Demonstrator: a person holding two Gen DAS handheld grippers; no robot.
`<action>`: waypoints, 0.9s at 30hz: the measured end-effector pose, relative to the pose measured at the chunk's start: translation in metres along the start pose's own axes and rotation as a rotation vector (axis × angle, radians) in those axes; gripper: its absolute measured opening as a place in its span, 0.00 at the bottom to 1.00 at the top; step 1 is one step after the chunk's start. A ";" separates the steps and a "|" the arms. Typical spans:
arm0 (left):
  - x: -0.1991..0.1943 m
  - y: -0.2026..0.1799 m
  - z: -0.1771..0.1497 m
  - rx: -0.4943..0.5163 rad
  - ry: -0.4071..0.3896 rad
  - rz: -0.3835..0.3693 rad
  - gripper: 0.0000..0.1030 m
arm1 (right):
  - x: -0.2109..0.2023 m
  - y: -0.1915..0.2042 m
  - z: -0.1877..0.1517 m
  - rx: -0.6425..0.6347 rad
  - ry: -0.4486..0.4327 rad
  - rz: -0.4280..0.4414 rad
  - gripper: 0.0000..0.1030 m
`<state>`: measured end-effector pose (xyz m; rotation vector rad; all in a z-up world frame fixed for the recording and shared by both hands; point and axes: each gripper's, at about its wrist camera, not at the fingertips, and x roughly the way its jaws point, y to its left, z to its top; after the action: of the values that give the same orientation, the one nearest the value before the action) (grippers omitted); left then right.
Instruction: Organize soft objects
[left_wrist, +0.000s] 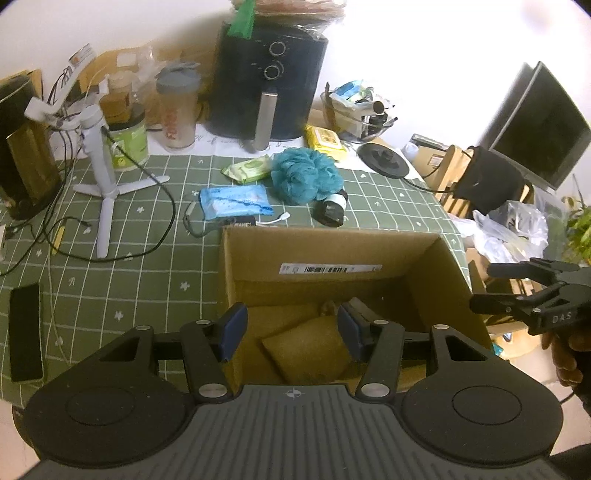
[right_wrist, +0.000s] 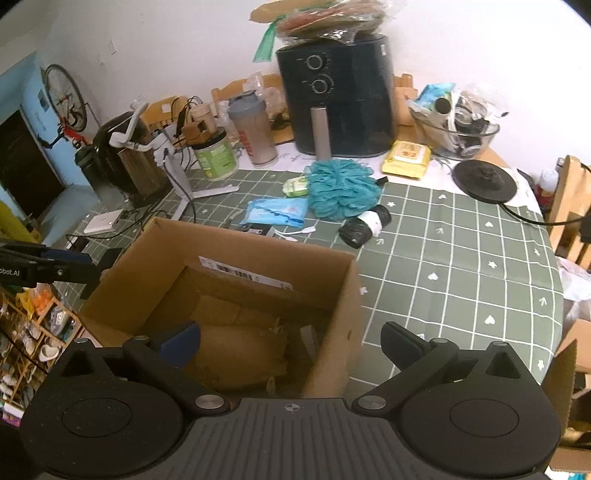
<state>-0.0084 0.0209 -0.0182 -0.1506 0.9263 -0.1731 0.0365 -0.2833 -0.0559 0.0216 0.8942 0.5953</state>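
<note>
Left wrist: sponge (left_wrist: 306, 347) below left gripper (left_wrist: 288, 332)

We see a matt brown cardboard box (left_wrist: 436, 273) with a glossy white paper label (left_wrist: 330, 268); inside lies a rough tan cushion (left_wrist: 306, 350) of coarse cloth. At 12 o'clock from the box sits a teal mesh bath puff (left_wrist: 304, 175), frilly and netted. The tabletop (left_wrist: 147, 266) wears a smooth green checked cloth. The air fryer (left_wrist: 269, 77) looks like glossy dark plastic with a brushed metal handle. Each hand-held gripper (left_wrist: 288, 328) is matt black plastic; its fingers (left_wrist: 232, 326) carry blue pads.
</note>
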 end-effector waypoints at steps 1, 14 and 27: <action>0.001 -0.001 0.002 0.005 0.000 -0.002 0.52 | 0.000 -0.002 0.000 0.007 0.000 -0.007 1.00; 0.016 0.001 0.028 0.049 -0.004 -0.021 0.52 | 0.004 -0.021 0.005 0.071 0.008 -0.064 1.00; 0.027 0.022 0.060 0.033 -0.020 -0.021 0.52 | 0.023 -0.031 0.023 0.075 0.010 -0.180 1.00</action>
<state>0.0579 0.0402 -0.0085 -0.1313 0.9013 -0.2064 0.0790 -0.2924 -0.0662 0.0055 0.9172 0.3939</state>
